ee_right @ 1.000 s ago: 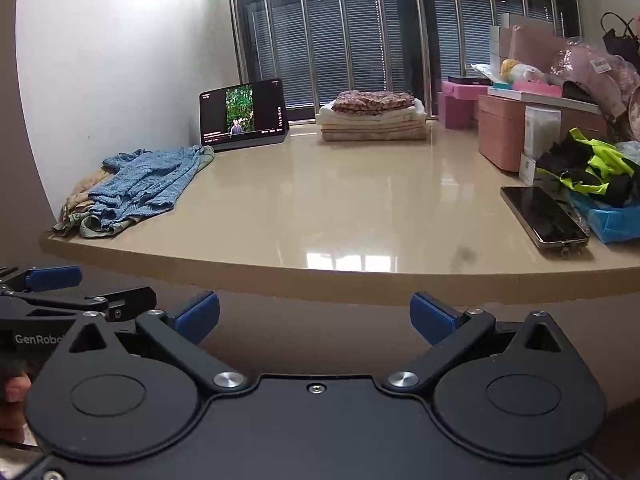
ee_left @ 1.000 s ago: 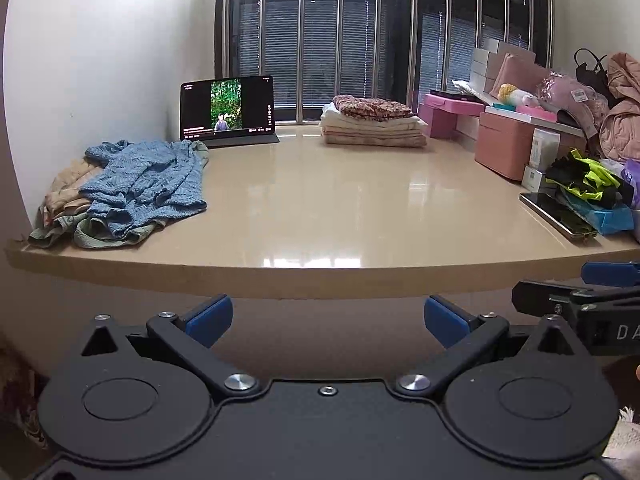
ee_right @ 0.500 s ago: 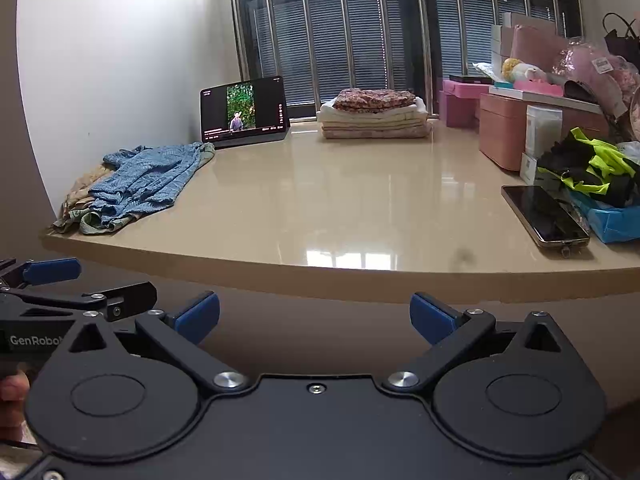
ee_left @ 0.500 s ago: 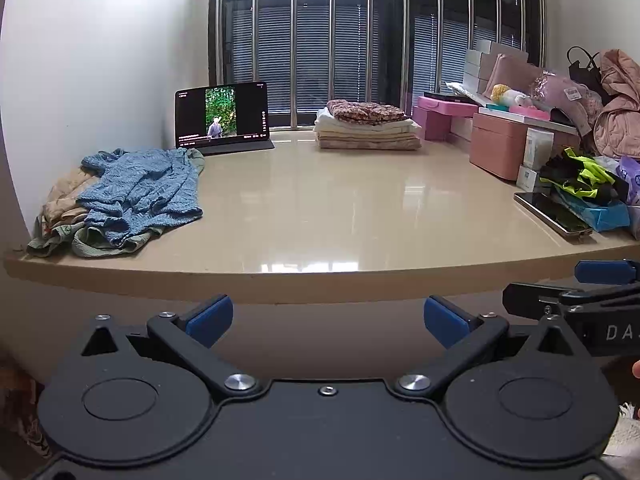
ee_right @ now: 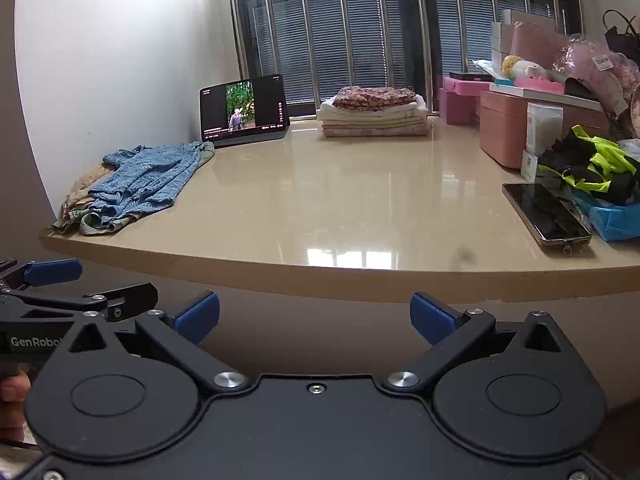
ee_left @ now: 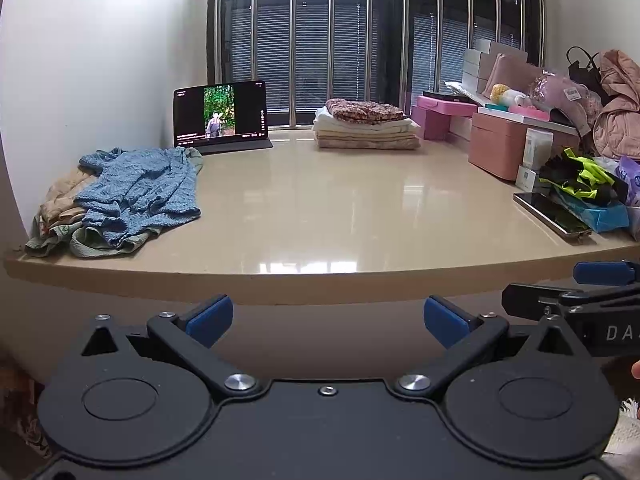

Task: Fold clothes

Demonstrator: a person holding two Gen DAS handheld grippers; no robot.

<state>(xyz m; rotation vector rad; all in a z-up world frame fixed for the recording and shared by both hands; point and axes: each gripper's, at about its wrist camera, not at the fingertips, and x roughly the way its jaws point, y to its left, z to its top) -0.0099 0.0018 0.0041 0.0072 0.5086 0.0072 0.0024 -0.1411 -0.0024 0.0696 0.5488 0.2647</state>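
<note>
Pile (ee_left: pixel 60 216) under blue top (ee_left: pixel 140 188) mostly hidden.

Two handheld grippers are held side by side at about the same height, both pointing forward and level. The left gripper (ee_left: pixel 328 316) has its two blue-tipped fingers (ee_left: pixel 210 315) spread wide apart with nothing between them. The right gripper (ee_right: pixel 315 312) is in the same state, its blue fingertips (ee_right: pixel 430 317) far apart and holding nothing. Each gripper appears at the edge of the other's view, close alongside but not touching. A fingertip of the person's right hand (ee_left: pixel 635 369) shows beneath the right gripper, and part of the left hand (ee_right: pixel 14 404) grips the left gripper from below.
</note>
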